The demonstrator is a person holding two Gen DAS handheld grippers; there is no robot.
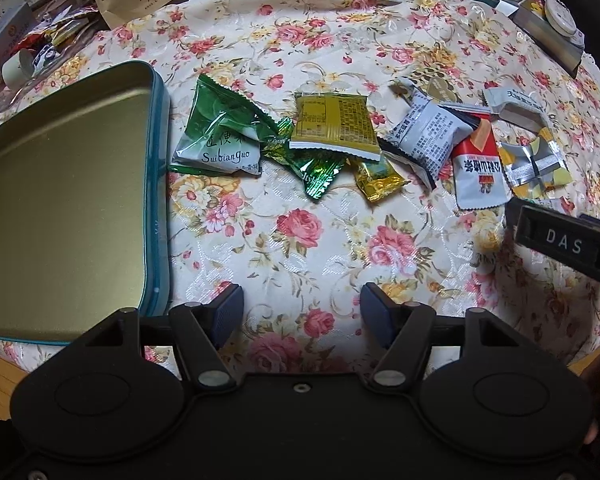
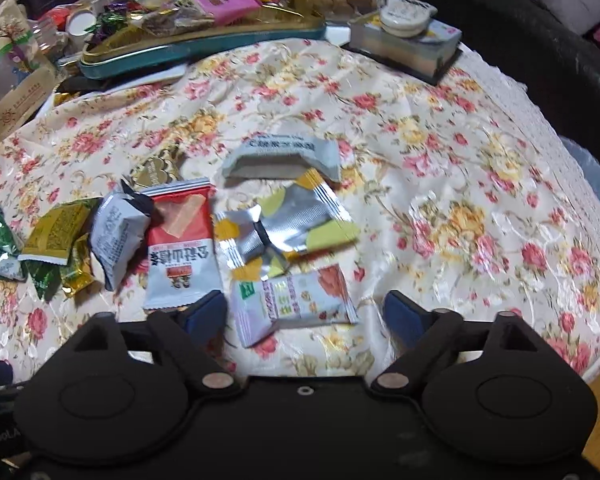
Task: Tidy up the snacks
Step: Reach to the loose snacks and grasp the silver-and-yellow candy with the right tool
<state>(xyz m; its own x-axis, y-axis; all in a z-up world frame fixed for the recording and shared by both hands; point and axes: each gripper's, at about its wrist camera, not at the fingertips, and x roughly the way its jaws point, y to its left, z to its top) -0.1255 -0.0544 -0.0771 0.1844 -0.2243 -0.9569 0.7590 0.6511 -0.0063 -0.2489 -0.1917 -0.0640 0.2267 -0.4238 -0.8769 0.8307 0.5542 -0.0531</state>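
Left hand-held gripper (image 1: pixel 302 314): jaws spread wide, nothing between them, only the flowered cloth of the counter (image 1: pixel 284 240) under the gap. It points steeply down, parked beside the open teal metal tin with the gold inside (image 1: pixel 60 200), which sits just off its left finger. The tin looks empty; I take it for the drop-off, which would explain why this hand waits next to it with jaws apart.

The loose snacks lie in a row ahead of the left hand-held gripper, running rightward from the tin's edge: green foil packet printed "Suibianguo" (image 1: pixel 220 132) touching a yellow flat sachet (image 1: pixel 332 126), then a grey-white pillow pack (image 1: pixel 428 136), then a red-and-white sachet (image 1: pixel 478 168), then a silver-and-yellow foil wrapper (image 1: pixel 536 164).

Right hand-held gripper (image 2: pixel 306 314): jaws apart, tilted down over a pale rectangular snack packet with orange print (image 2: pixel 300 300). The packet lies between its fingers, nearer the left one. The picture is smeared there, so contact is hard to call, but the pads don't look pressed on it. My guess: it straddles the nearest piece at the row's far end for a pick.

Nothing in the tin yet, so sorting is at the start.
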